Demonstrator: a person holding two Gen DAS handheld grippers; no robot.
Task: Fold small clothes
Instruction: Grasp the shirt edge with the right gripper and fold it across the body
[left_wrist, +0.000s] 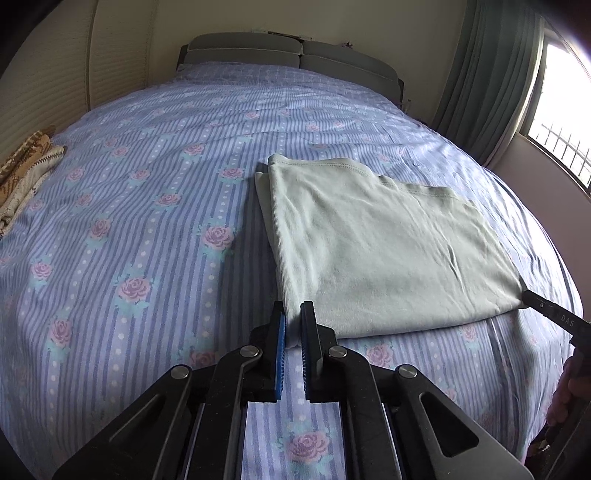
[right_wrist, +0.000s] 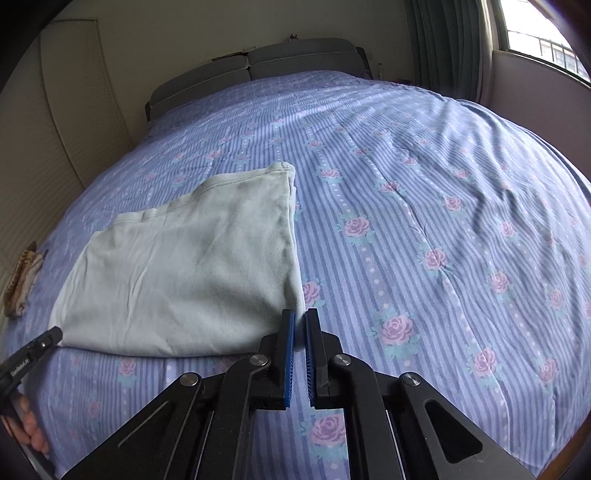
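Note:
A pale green garment (left_wrist: 380, 251) lies folded flat into a rough rectangle on the bed; it also shows in the right wrist view (right_wrist: 192, 266). My left gripper (left_wrist: 293, 321) is shut on the garment's near left corner, cloth showing between its blue pads. My right gripper (right_wrist: 300, 321) sits at the garment's near right corner with its jaws nearly closed; the cloth tip reaches just into the gap. Each gripper's tip shows at the edge of the other's view: the right gripper (left_wrist: 554, 314), the left gripper (right_wrist: 33, 354).
The bed has a blue striped sheet with pink roses (left_wrist: 147, 221). A brown and white patterned cloth (left_wrist: 26, 173) lies at the bed's left edge. A grey headboard (left_wrist: 288, 51) stands at the far end. Curtains and a window (left_wrist: 554, 92) are on the right.

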